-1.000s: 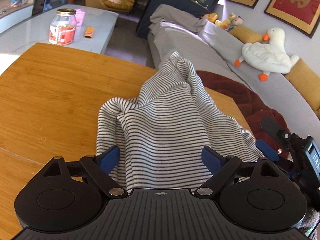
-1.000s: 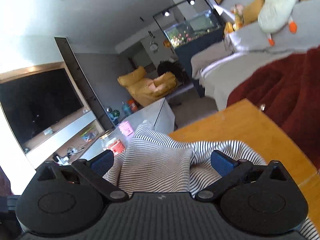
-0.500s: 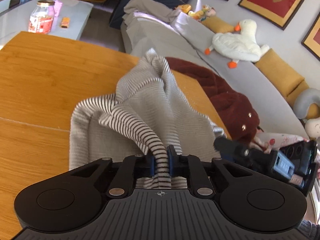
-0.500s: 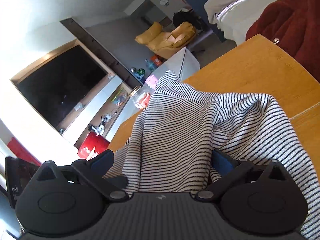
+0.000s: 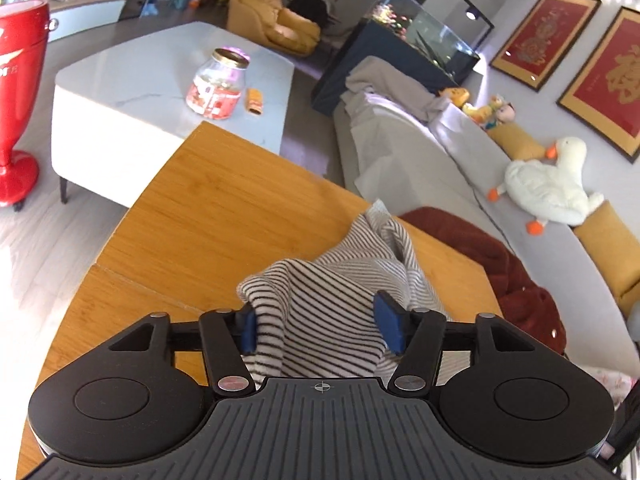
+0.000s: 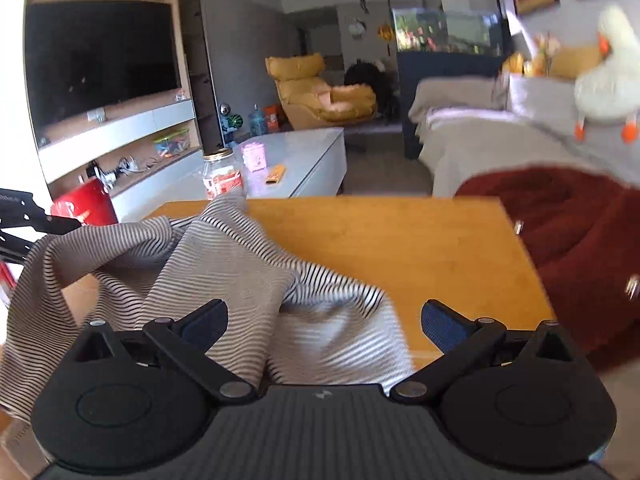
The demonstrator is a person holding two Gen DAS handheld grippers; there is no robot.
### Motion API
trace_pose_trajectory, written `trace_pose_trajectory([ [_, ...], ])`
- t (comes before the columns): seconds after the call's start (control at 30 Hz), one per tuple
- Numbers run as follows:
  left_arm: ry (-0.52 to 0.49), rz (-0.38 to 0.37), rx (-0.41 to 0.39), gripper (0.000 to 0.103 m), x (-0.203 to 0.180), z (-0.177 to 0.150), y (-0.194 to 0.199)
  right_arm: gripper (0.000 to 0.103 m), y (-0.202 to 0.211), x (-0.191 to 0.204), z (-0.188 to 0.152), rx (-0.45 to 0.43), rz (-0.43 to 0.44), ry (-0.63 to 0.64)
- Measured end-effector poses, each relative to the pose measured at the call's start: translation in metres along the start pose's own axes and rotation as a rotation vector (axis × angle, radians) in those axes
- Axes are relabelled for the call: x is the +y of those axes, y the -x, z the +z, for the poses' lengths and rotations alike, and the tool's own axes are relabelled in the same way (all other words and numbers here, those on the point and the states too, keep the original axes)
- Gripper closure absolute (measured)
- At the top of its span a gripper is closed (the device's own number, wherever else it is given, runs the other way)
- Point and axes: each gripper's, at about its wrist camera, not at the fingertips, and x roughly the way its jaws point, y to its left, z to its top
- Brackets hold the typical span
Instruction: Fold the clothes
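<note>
A black-and-white striped garment (image 5: 332, 304) lies bunched on the wooden table (image 5: 224, 216). My left gripper (image 5: 318, 326) is open, its blue pads on either side of a raised fold of the cloth. In the right wrist view the garment (image 6: 224, 264) spreads over the table's left part (image 6: 400, 240), one end lifted at the far left. My right gripper (image 6: 324, 322) is open wide over the cloth's near edge, holding nothing.
A white coffee table (image 5: 160, 80) with a glass jar (image 5: 218, 84) stands beyond the wooden table. A grey sofa (image 5: 460, 160) with a plush goose (image 5: 548, 188) and a dark red blanket (image 5: 500, 276) lies to the right. A red object (image 5: 20, 92) stands at left.
My left gripper was shut on a fold of the garment half a second ago and has now opened. The right gripper stayed open and swung level; the garment has dropped lower on the table.
</note>
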Motion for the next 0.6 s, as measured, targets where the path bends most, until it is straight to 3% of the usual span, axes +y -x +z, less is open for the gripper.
trace_pose_trajectory([
  [0.03, -0.032, 0.015, -0.005, 0.020, -0.003, -0.003, 0.004, 0.013, -0.001, 0.011, 0.008, -0.004, -0.006, 0.044],
  [0.1, -0.102, 0.056, -0.016, 0.014, -0.009, -0.011, 0.013, 0.032, -0.004, 0.033, 0.024, -0.005, -0.004, 0.119],
  [0.13, -0.132, 0.073, -0.014, 0.012, -0.012, -0.015, 0.017, 0.038, -0.010, 0.040, 0.031, 0.018, 0.040, 0.110],
  [0.2, -0.159, 0.094, -0.014, 0.009, -0.014, -0.019, 0.027, 0.038, -0.026, 0.056, 0.041, 0.060, 0.106, 0.095],
  [0.3, -0.182, 0.113, -0.042, 0.009, -0.017, -0.020, 0.041, 0.037, -0.050, 0.091, 0.044, 0.085, 0.136, 0.147],
  [0.37, -0.253, 0.126, -0.088, 0.009, -0.032, -0.016, 0.046, 0.030, -0.068, 0.108, 0.040, 0.116, 0.129, 0.190],
  [0.47, -0.354, 0.162, -0.128, 0.006, -0.053, -0.007, 0.038, 0.030, -0.096, 0.127, 0.029, 0.167, 0.097, 0.267],
  [0.5, -0.359, 0.180, -0.121, 0.006, -0.052, -0.003, 0.029, 0.038, -0.102, 0.127, 0.027, 0.177, 0.086, 0.290],
  [0.53, -0.364, 0.198, -0.114, 0.006, -0.051, 0.000, 0.020, 0.063, -0.104, 0.123, 0.027, 0.185, 0.082, 0.302],
  [0.6, -0.373, 0.235, -0.100, 0.006, -0.049, 0.007, 0.002, 0.088, -0.108, 0.113, 0.028, 0.191, 0.072, 0.327],
])
